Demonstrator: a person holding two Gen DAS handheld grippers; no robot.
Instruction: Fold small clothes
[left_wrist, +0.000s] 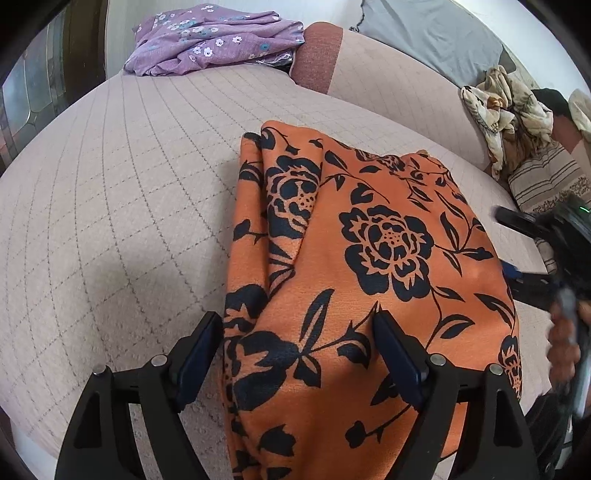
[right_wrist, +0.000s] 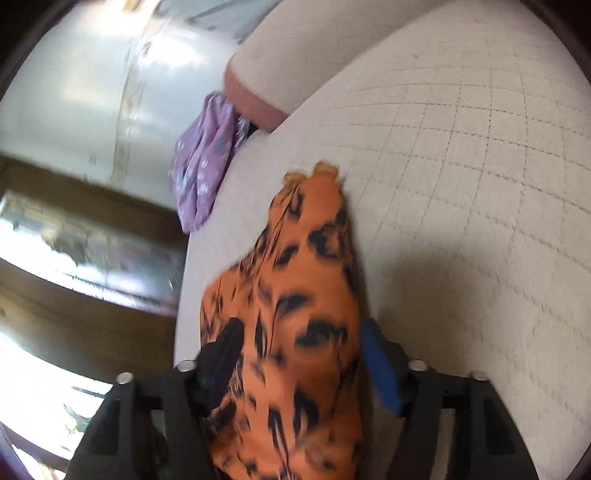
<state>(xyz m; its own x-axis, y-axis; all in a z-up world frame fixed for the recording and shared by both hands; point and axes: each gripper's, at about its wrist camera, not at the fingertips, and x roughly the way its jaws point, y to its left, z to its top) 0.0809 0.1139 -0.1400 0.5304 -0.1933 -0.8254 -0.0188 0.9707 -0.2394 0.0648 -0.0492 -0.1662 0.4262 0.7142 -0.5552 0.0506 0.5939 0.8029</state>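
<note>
The orange floral garment (left_wrist: 354, 266) lies folded on the quilted bed (left_wrist: 129, 192) — between and beyond the left gripper (left_wrist: 295, 325) fingers, spread apart. The right gripper (right_wrist: 299, 339) fingers straddle it, apart — not clamped.

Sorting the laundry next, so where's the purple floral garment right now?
In the left wrist view the purple floral garment lies crumpled at the sofa's far end, beside the reddish cushion.

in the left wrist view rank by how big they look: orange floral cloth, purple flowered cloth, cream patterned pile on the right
1. orange floral cloth, largest by far, though also nearest the camera
2. purple flowered cloth
3. cream patterned pile, smallest, partly cut off by things beside it, so its rank against the purple one is unsure
</note>
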